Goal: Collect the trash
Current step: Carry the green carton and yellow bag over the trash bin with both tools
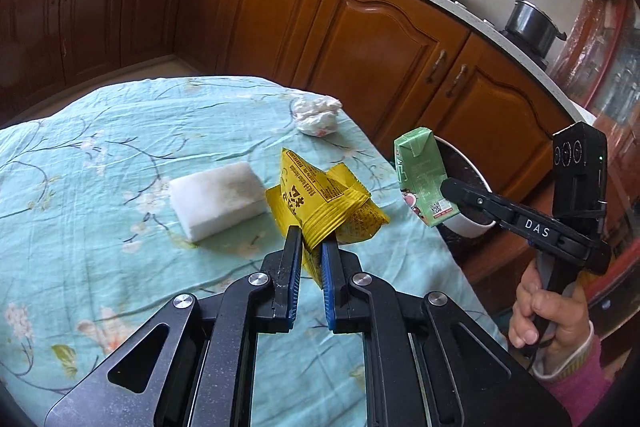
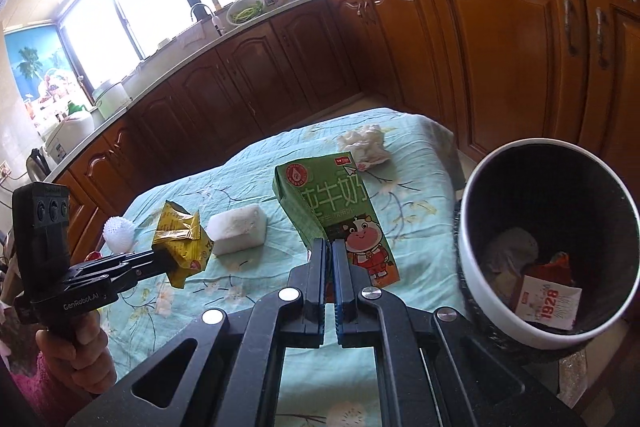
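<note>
In the left wrist view the green milk carton (image 1: 420,179) covers most of the bin's white rim (image 1: 468,227) at three o'clock — nothing inside it shows. The right gripper's (image 1: 448,189) far finger is behind the carton. In the right wrist view, a grey lump (image 2: 516,247) deep in the bin (image 2: 480,291) is too dim to name, and a white bumpy ball (image 2: 118,233) at nine o'clock is partly hidden by the left gripper (image 2: 170,261) — its lower part is unseen.

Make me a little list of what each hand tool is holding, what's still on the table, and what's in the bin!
left gripper: shut on crinkled yellow snack wrapper
right gripper: shut on green milk carton, beside the bin
still on teal floral tablecloth: white foam block, crumpled white tissue
round white-rimmed trash bin: already holds a red-and-white packet
</note>
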Demonstrator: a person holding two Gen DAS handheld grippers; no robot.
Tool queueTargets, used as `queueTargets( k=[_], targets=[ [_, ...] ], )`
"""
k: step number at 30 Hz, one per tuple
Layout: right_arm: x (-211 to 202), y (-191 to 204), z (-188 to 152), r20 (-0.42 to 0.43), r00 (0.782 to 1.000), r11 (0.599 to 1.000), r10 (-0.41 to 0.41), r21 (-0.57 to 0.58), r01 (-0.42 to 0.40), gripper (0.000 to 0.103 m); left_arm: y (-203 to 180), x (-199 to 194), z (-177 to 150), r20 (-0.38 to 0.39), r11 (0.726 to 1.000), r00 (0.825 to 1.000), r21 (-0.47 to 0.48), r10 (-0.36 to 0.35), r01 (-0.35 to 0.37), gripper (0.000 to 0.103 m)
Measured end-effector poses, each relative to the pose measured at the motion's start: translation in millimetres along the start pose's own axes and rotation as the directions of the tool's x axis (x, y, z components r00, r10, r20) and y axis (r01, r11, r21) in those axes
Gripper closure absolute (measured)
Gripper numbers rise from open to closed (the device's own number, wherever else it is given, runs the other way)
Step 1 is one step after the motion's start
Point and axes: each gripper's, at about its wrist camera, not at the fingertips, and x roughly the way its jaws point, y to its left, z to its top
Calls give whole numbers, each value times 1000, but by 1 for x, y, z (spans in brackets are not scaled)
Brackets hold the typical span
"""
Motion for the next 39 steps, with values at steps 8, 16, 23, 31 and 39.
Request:
queueTargets(
  k=[8,16,23,31,39],
  targets=[
    [-40,-34,-3,52,996,997,-68,48,66,100,-47,21,10,-24,996,998,68,-61,62,95],
    [-63,-61,-2,83,990,990,-117,89,110,100,-83,42,22,-47,988,994,113,-99,103,95],
    [-68,-81,-2,84,986,983,-147,119,136,100,-111,60,34,-66,981,990,145,-124,133,95],
    [-74,-103,0,88,981,974,-175,160,160,100,-142,86,44,-104,969,986,198,-130,148,95],
    [-69,-122,2,79,978,966,-193,193,175,100,-169,113,56,-137,959,983,240,-122,152,95]
  ],
)
